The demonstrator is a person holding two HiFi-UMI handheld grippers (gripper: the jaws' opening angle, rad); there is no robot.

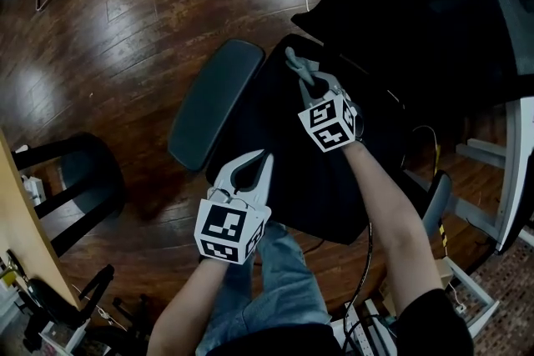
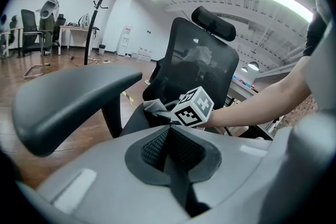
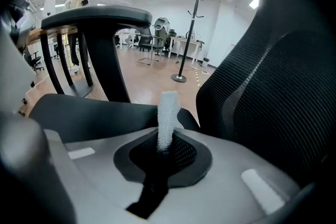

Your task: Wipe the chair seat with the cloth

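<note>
- Currently the chair seat (image 1: 304, 179) lies under both tongs: black, bare, no sign of wiping yet. My guess is the wipe has barely begun.
- Backrest (image 3: 278, 92), dark mesh, is just to the right of the right tongs. Armrest (image 1: 215, 100) is ahead and left of the left tongs.
- Right tongs (image 1: 309, 79) are clenched on the cloth, low over the back of the seat. I judge they're held there to drag the cloth across the seat.
- Left tongs (image 1: 253, 162) are pressed together with nothing between the jaws, at the seat's left edge behind the right tongs. They look parked out of the wipe path.
- Cloth (image 3: 168, 113) is pale grey-white with a knobbly weave, bunched into a narrow strip that pokes past the right tongs' tips. I can't tell whether it touches the seat.
</note>
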